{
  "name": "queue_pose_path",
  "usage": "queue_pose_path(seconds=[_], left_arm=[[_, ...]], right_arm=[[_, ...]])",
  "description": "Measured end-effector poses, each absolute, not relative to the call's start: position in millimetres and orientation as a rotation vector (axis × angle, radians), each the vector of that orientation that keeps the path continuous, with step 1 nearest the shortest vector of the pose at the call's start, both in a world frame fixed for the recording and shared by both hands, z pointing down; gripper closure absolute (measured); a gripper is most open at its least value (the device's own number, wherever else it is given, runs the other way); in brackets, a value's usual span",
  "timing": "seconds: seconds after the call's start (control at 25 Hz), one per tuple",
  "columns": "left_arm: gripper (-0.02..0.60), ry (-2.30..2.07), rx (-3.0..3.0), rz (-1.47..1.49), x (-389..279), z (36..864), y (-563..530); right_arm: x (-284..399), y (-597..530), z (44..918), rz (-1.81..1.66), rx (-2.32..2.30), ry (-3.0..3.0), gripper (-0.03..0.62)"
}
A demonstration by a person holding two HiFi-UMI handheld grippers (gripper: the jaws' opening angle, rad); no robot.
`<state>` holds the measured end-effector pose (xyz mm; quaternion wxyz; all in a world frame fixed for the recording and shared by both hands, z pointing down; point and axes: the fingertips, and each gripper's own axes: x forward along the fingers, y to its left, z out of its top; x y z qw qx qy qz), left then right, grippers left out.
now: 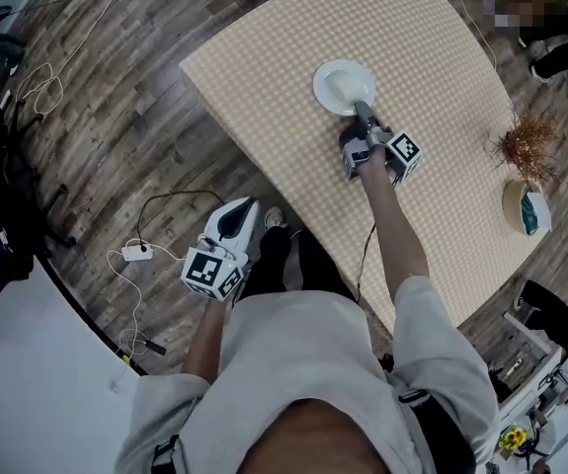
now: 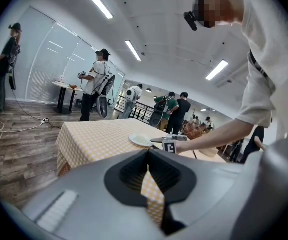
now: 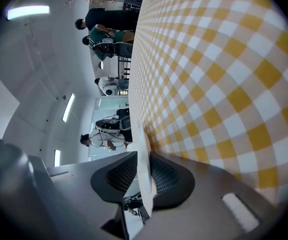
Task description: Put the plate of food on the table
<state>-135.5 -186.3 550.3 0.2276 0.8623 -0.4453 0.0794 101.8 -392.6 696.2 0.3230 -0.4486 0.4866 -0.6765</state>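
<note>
Now, your right gripper (image 1: 364, 110) reaches out over the checked desk (image 1: 442, 77) at the end of your outstretched arm, and its fingers (image 3: 166, 176) sit at the near rim of the plate (image 1: 341, 85). In the right gripper view the fingers stand a narrow way apart with the plate's (image 3: 144, 171) thin white rim between them. They bracket the rim rather than clamp it. That view is rolled on its side, so the yellow-and-white cloth fills its right half.

The plate lies flat on the desk, well in from every edge and somewhat nearer the edge closest to you. It looks white, and what is on it cannot be made out.

Your left gripper (image 1: 248, 207) hangs off the desk, over the wooden floor (image 1: 116, 136) just beside your legs and near the desk's closest edge. In the left gripper view its fingers (image 2: 171, 176) are drawn together with the tips meeting and nothing between them. Only a sliver of checked cloth shows through behind them. Beyond them you can see the plate (image 2: 141, 140) and your right arm reaching to it.

Near the desk's right-hand edge lie a dried reddish sprig (image 1: 528, 146) and a round bowl (image 1: 523, 208), well apart from the plate.
</note>
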Motion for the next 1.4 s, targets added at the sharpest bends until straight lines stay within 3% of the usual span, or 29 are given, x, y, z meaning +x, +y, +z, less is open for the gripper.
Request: queue_pose_path(seconds=[0.44, 0.8, 1.4], left_arm=[[0.572, -1.213, 2.377, 0.217, -130, 550, -184], [0.572, -1.195, 2.390, 0.213, -119, 547, -184], [0.572, -1.179, 2.405, 0.210, -117, 545, -181]], right_arm=[[95, -392, 683, -1.758, -1.096, 1.515, 0.393], [77, -385, 672, -1.737, -1.233, 1.967, 0.384], [67, -358, 690, -1.401, -1.629, 2.764, 0.398]])
